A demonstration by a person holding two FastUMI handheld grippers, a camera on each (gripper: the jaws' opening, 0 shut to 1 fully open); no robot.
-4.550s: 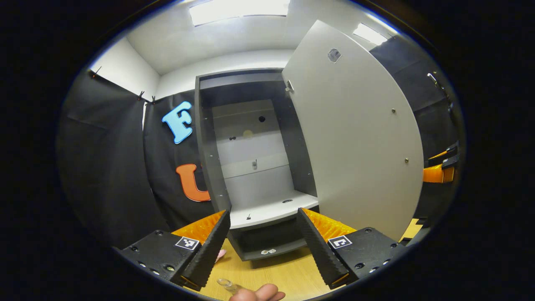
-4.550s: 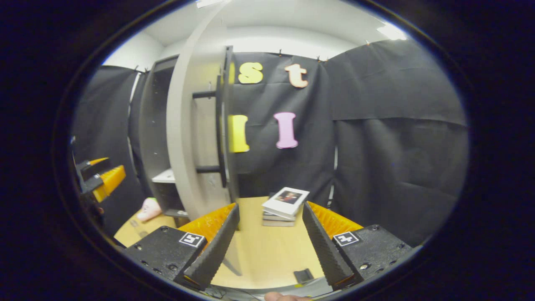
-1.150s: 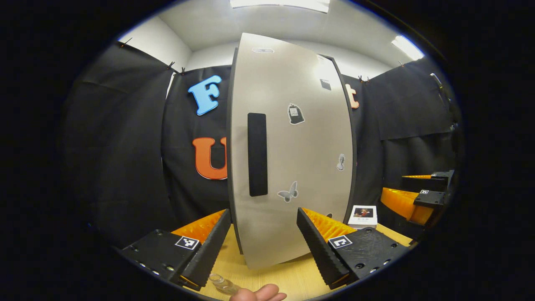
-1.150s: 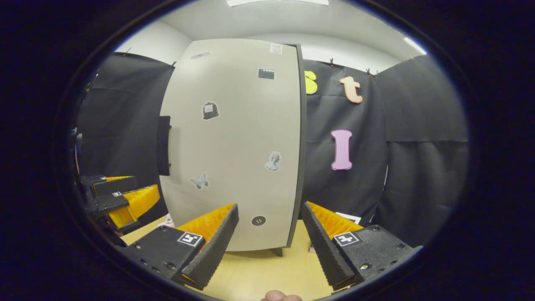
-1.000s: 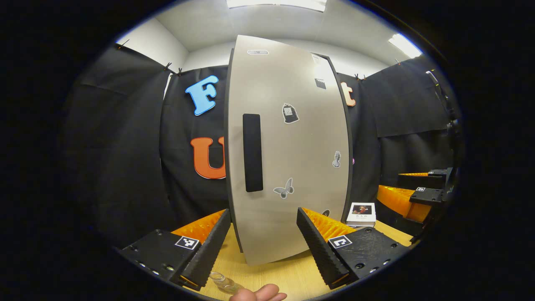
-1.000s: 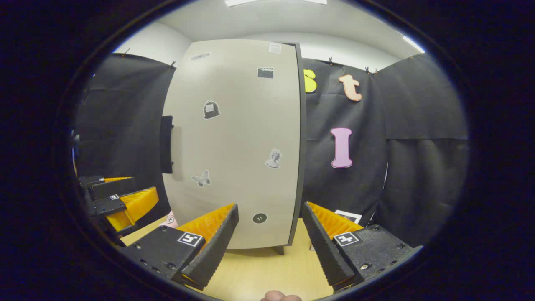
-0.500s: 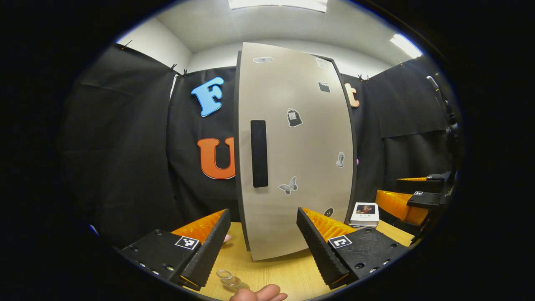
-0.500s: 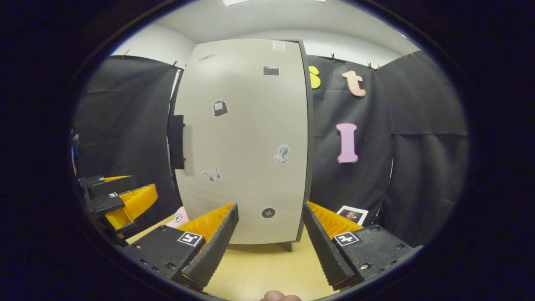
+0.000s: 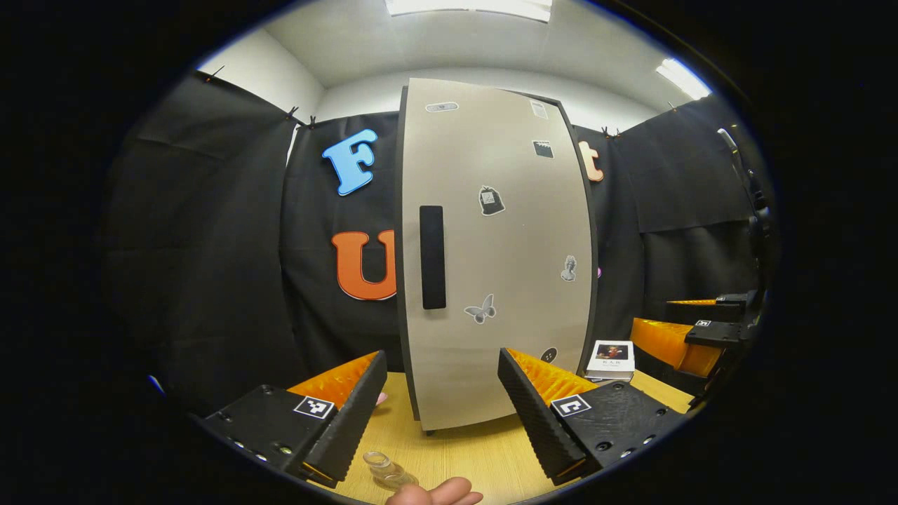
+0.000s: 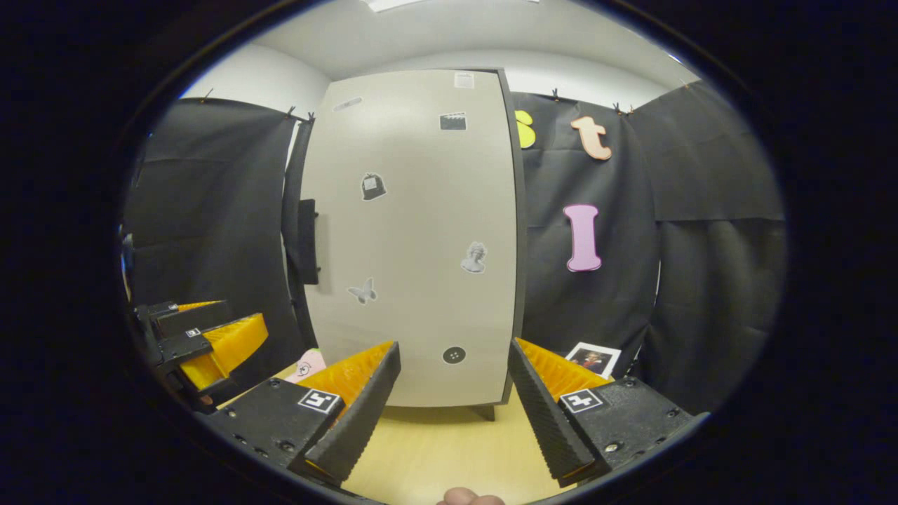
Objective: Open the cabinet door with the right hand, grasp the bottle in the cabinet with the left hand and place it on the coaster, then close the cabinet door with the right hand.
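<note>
The door (image 9: 505,259) is seen shut at frame centre in both views, its handle (image 9: 433,257) on the left edge. The left gripper (image 9: 442,410) and right gripper (image 10: 452,407) are held back from it, jaws spread and empty. A bottle (image 9: 384,471) is glimpsed at the bottom of the left gripper view, on the table (image 9: 477,456) just left of a hand (image 9: 435,492); the coaster cannot be told for sure. The task is judged finished, so only withdrawal is called for

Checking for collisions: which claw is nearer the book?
Right. The right claw sits just before the book; the left claw faces the cabinet door, farther off.
</note>
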